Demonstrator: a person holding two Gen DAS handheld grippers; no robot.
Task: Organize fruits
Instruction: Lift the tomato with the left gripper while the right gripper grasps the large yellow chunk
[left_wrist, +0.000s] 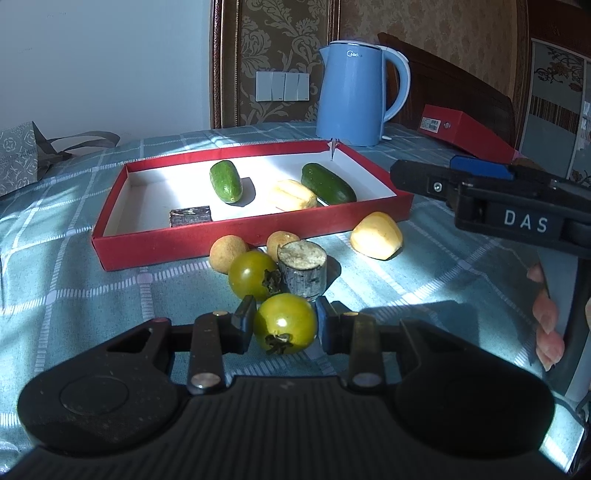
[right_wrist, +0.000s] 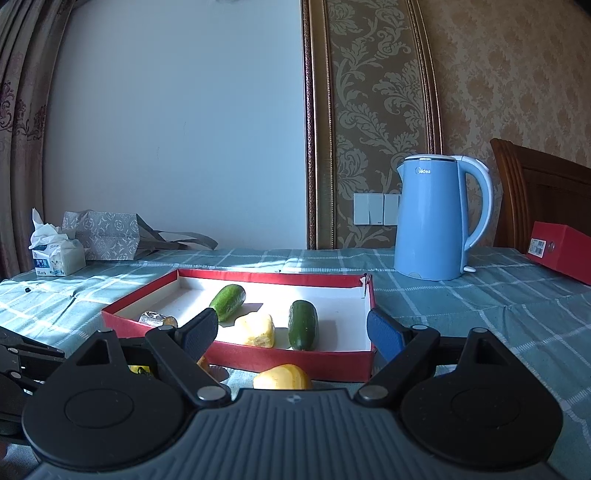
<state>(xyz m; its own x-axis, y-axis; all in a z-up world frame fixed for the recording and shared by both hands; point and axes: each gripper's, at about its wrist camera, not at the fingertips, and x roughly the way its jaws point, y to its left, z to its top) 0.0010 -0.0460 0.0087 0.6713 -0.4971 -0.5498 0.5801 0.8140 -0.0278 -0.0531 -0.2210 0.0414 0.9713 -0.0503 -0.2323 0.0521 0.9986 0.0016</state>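
Round glossy green tomato sits clamped between left gripper pads.

- The right gripper hangs with its jaws spread wide and nothing between them.
- Just ahead of the fingertips sits a red tray on the checked tablecloth.
- Inside it, straight ahead, lie a yellow fruit piece and a dark green cucumber; a lighter cucumber lies beyond, ahead-left.
- A foil-wrapped piece rests by the tray's near-left wall.
- Another yellow fruit lies outside the tray, directly below the claw.
- A blue Midea kettle stands far ahead to the right.
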